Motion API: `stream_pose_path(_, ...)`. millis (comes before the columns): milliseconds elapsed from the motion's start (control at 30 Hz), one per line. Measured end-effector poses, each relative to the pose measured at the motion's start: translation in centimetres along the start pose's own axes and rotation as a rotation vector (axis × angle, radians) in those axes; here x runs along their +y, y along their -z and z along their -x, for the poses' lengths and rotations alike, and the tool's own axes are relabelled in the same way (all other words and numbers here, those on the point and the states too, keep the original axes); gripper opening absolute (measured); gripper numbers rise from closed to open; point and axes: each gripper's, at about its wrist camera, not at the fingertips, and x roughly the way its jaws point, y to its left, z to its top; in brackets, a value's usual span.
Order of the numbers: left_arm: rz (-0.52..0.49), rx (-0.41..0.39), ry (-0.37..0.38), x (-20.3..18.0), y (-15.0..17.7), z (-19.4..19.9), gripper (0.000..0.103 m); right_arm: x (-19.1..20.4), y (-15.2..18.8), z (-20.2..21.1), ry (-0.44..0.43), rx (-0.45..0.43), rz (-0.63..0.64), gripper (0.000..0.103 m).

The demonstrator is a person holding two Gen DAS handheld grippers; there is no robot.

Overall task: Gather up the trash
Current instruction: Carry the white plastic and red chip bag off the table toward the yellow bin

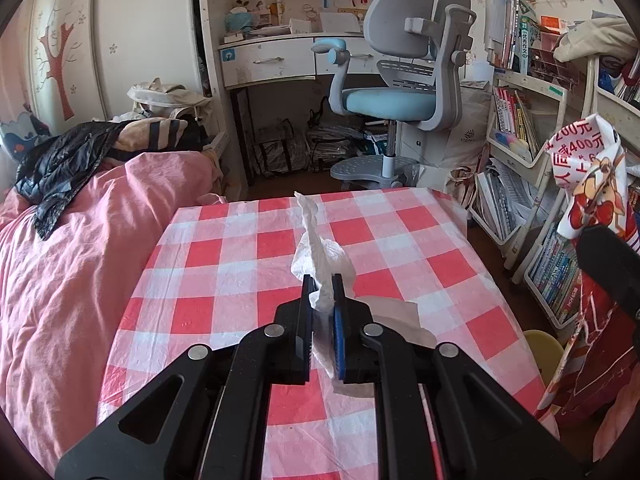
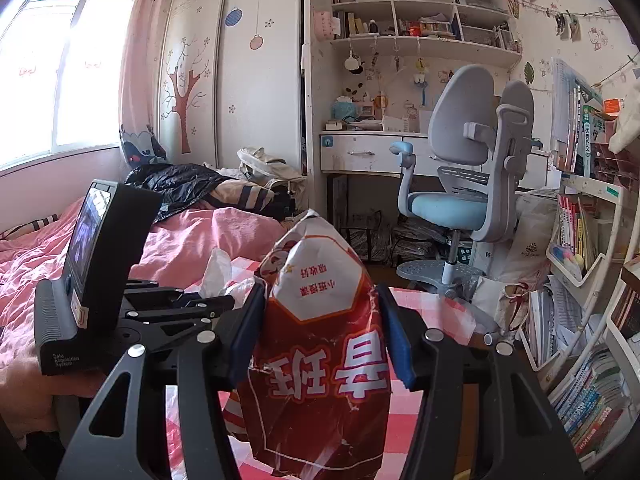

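Above the checked tabletop (image 1: 248,240), near its front edge: crumpled white tissue (image 1: 320,256), pinched fast in the left hand-held gripper (image 1: 321,292), twisted tail pointing away. Feather-light, soft, easily torn; best taken at the bunched middle. To the right, red-and-white printed bag (image 2: 320,320), standing between the pads of the right hand-held gripper (image 2: 320,332), apparently clamped half-wide. Thin, crinkly, probably slippery; best gripped by a gathered fold.

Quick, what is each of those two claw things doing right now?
Left gripper: closed on a crumpled white paper tissue.
Right gripper: closed on a red and white printed plastic bag, held between its pads.
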Motion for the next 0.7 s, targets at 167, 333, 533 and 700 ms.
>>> stream_pose_path(167, -0.018, -0.001, 0.016, -1.6, -0.1, -0.2, 0.008, -1.1, 0.0, 0.6, 0.026, -0.009, -0.014, 0.055)
stream_pose_path(333, -0.037, 0.002, 0.033, -3.5, -0.2, -0.5, 0.008, -2.6, 0.1, 1.2, 0.054, -0.013, -0.037, 0.055)
stream_pose_path(533, -0.057, 0.008, 0.059, -5.9, -0.2, -1.1, 0.008, -4.4, 0.2, 1.8, 0.090, -0.006, -0.065, 0.055)
stream_pose_path(700, -0.078, 0.003, 0.090, -8.5, -0.4, -1.2, 0.008, -6.1, 0.9, 2.5, 0.124, 0.012, -0.091, 0.053)
